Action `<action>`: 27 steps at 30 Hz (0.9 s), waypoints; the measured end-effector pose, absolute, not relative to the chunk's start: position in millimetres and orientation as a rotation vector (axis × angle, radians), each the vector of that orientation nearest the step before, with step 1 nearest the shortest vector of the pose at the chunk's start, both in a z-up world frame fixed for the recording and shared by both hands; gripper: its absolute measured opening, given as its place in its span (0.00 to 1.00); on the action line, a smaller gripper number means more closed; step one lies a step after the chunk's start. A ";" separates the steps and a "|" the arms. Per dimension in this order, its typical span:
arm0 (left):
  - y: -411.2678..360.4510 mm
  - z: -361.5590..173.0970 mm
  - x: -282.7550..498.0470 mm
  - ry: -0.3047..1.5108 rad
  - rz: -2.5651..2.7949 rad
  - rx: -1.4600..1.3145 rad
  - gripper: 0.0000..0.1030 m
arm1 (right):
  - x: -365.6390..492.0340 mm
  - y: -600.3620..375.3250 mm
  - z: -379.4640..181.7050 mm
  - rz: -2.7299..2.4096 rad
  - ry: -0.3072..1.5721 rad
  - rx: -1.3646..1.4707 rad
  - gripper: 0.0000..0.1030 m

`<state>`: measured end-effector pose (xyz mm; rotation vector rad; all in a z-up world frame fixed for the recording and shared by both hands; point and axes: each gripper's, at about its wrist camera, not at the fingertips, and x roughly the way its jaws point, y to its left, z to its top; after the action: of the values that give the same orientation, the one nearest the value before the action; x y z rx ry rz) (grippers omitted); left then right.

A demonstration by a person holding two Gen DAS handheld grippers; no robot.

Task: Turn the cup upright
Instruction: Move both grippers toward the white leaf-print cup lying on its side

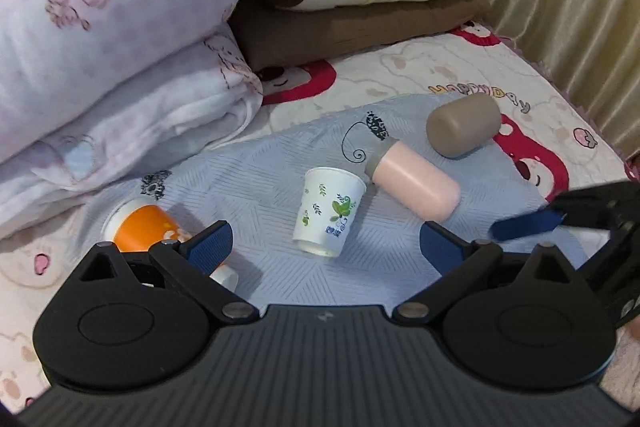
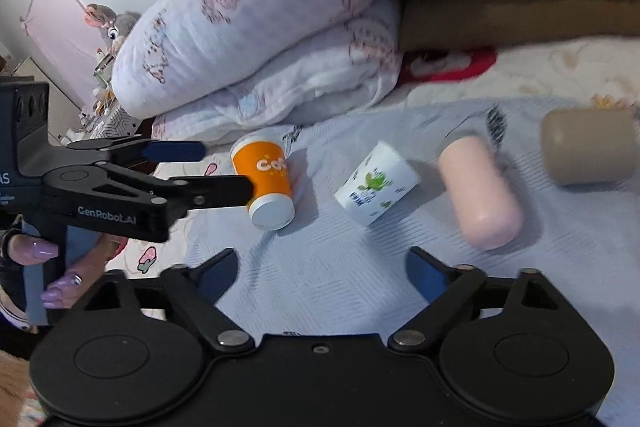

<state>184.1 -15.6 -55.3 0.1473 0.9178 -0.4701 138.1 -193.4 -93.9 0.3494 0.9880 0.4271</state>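
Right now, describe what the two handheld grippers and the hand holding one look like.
Both grippers, left gripper and right gripper, are matte black plastic with jointed linkages, round pivot housings and silver pins. Their fingers carry ribbed dark blue pads. The left one bears white "GenRobot.AI" lettering on its side. The hand gripping its blue-grey handle has long lilac-painted nails and a ring. No cables show.

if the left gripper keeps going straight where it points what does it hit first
Probably the white leaf-print cup, lying between the open left gripper fingers' line on the blue cloth; depth is unclear.
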 end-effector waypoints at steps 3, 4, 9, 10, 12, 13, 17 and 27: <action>-12.8 -74.3 204.5 0.920 -0.479 0.120 0.97 | 160.9 -185.9 -120.8 0.416 1.000 0.385 0.83; -10.0 -80.3 211.0 0.918 -0.489 0.086 0.97 | 165.8 -185.9 -127.5 0.396 0.987 0.404 0.82; -0.8 -114.2 243.3 0.979 -0.538 -0.069 0.95 | 194.0 -178.7 -166.8 0.345 0.956 0.444 0.78; -1.5 -118.9 245.9 0.980 -0.538 -0.067 0.94 | 198.6 -176.6 -173.4 0.338 0.961 0.447 0.76; -3.3 -128.6 252.6 1.002 -0.537 -0.062 0.90 | 204.4 -175.2 -186.3 0.349 0.965 0.483 0.75; -3.8 -133.7 255.9 1.016 -0.539 -0.068 0.89 | 207.6 -174.6 -190.8 0.355 0.966 0.497 0.75; -2.3 -146.1 264.5 1.034 -0.539 -0.087 0.81 | 217.0 -170.5 -207.1 0.358 0.949 0.559 0.75; -4.0 -174.8 278.0 1.095 -0.603 -0.184 0.61 | 220.8 -170.7 -228.9 0.335 0.913 0.578 0.75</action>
<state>278.0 -4.0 -174.8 -0.1839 1.0954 -0.6031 220.8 -170.7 -228.9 0.5784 0.9129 0.3347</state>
